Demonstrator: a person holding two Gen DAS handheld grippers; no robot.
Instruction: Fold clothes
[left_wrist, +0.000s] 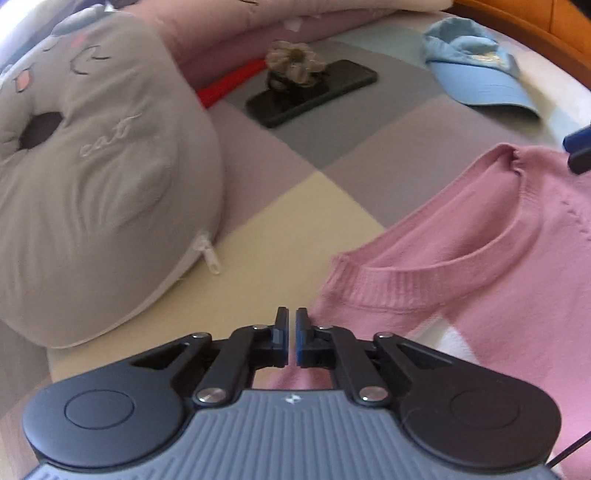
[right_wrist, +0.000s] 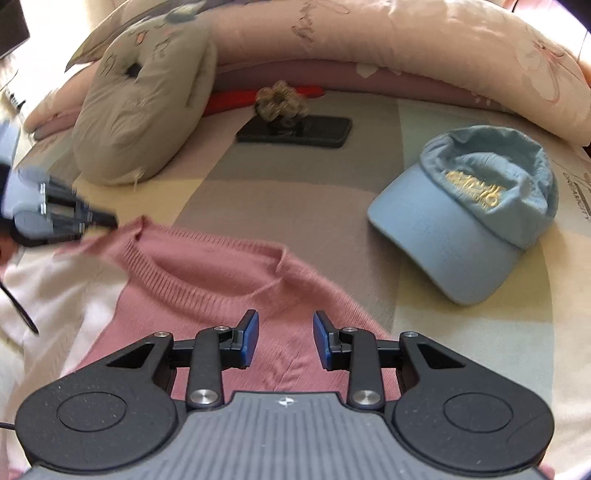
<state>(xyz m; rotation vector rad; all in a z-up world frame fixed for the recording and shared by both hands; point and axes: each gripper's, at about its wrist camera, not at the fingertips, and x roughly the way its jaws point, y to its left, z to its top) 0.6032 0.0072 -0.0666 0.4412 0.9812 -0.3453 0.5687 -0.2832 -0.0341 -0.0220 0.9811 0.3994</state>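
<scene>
A pink knit sweater (left_wrist: 498, 277) (right_wrist: 221, 266) lies neck-up on a pastel checked bedsheet (left_wrist: 280, 206). My left gripper (left_wrist: 291, 321) is shut at the sweater's left shoulder, with pink fabric showing under its fingers. In the right wrist view the left gripper (right_wrist: 112, 221) has that shoulder corner drawn up to its tip. My right gripper (right_wrist: 284, 332) hovers over the sweater's chest just below the collar. Its blue pads stand apart and the knit lies flat beneath them. In the left wrist view the right gripper (left_wrist: 578, 151) shows only at the frame's edge.
A grey cat pillow (left_wrist: 92, 184) (right_wrist: 140, 110) sits at the left. Behind lie a black phone (left_wrist: 314, 92) (right_wrist: 295, 131) with a flower clip (left_wrist: 295, 61) and a red object (left_wrist: 229, 85). A light blue cap (left_wrist: 476, 74) (right_wrist: 469, 206) rests right of the sweater. A long pink pillow (right_wrist: 406, 48) borders the back.
</scene>
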